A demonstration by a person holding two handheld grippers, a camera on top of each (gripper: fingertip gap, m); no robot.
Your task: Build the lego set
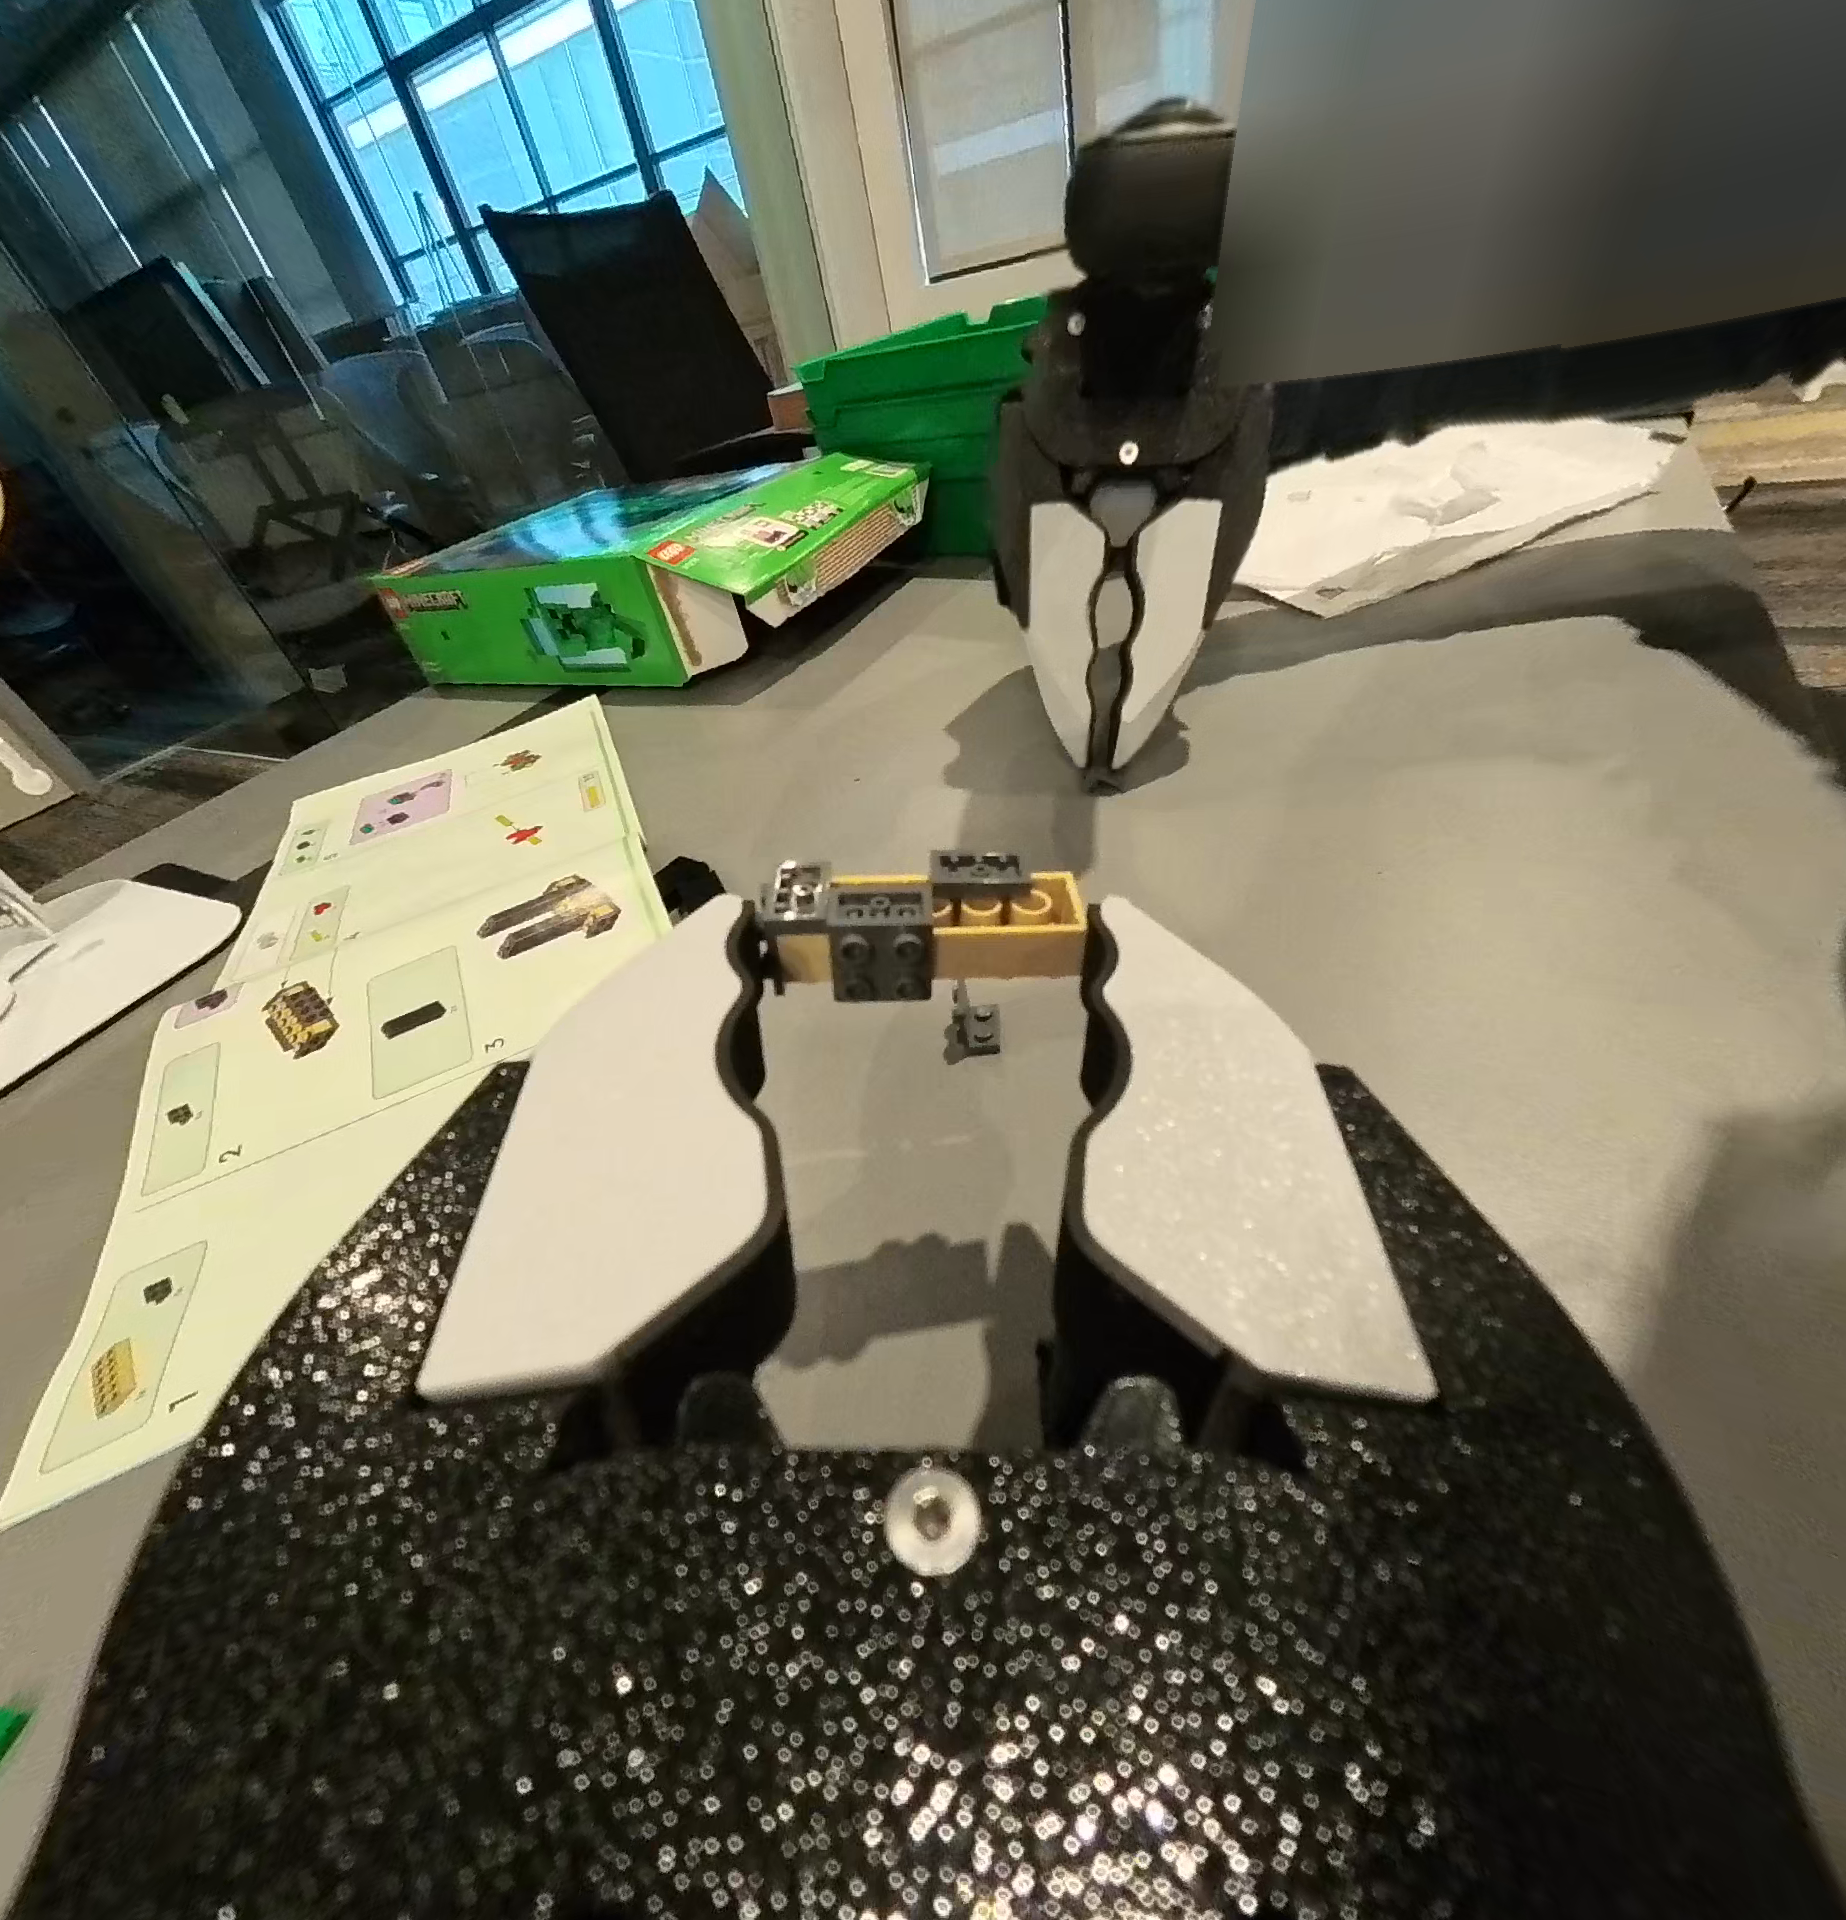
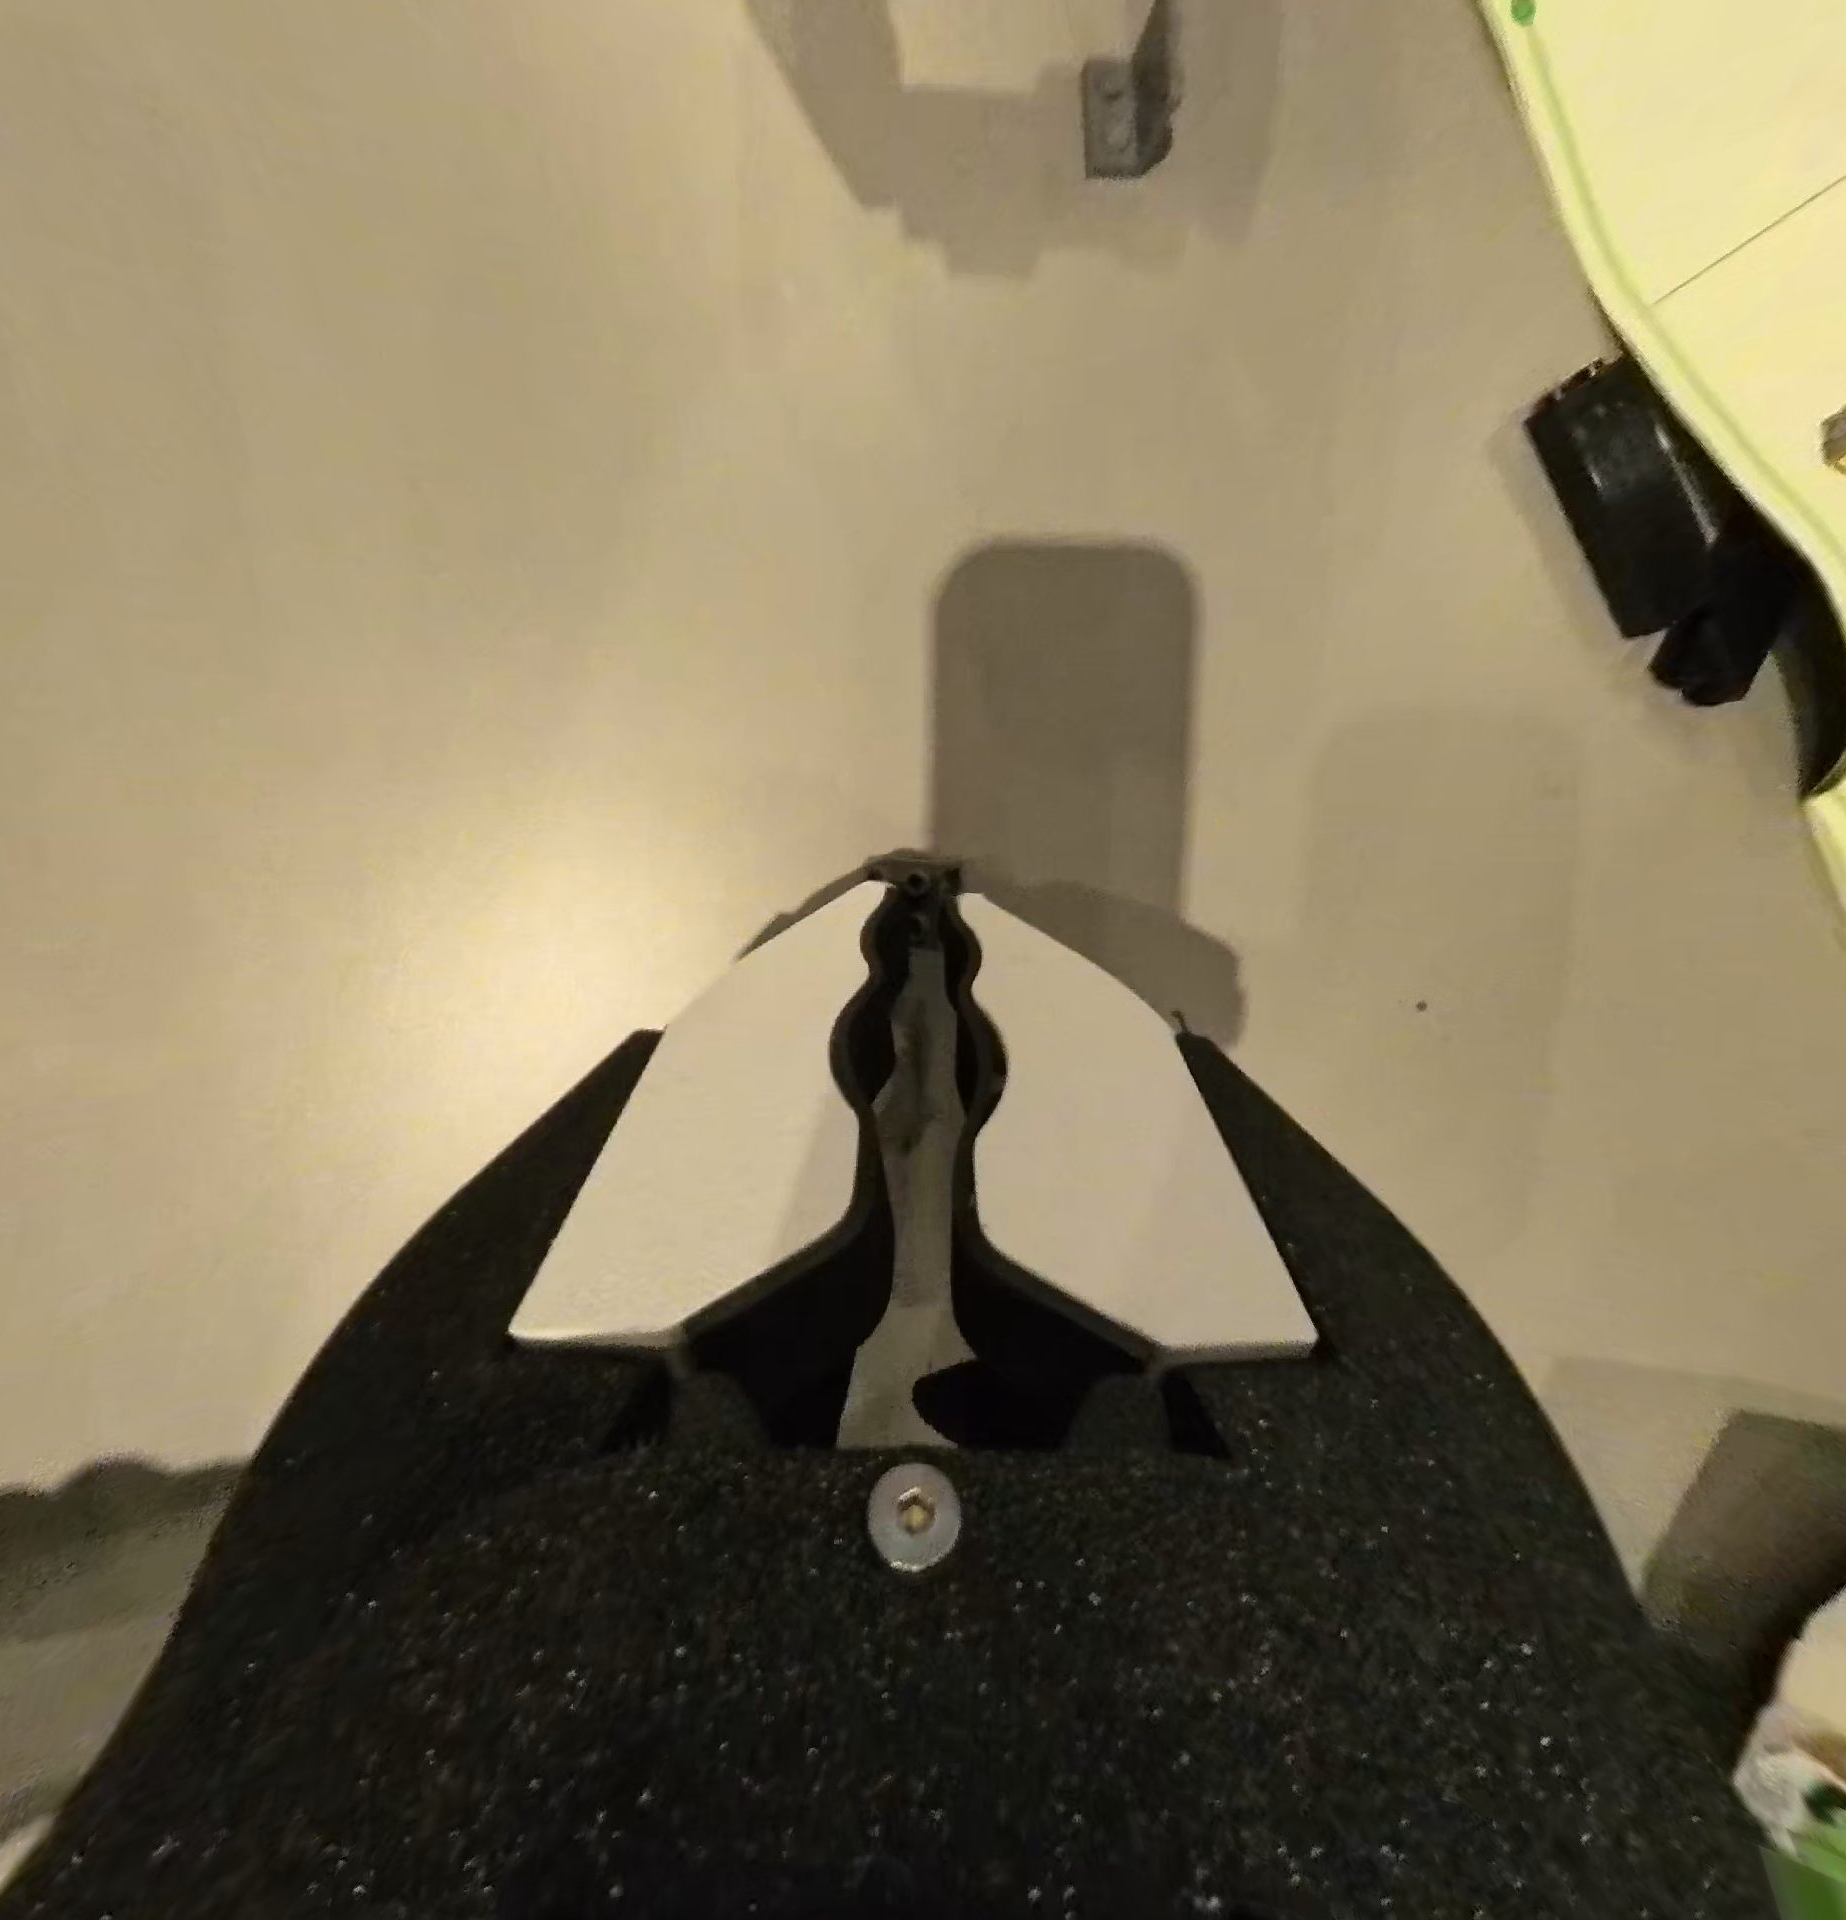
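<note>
Tan brick assembly (image 1: 924,940) in left jaws | right jaws pinch small dark piece (image 2: 914,871) | box (image 1: 628,582) left-view only

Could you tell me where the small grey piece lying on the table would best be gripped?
Probably across its narrow width, coming straight down from above. The small grey piece sits low on the table, so a sideways approach would scrape the surface. Nothing lies close beside it, which leaves room for a finger on either long side.
</note>
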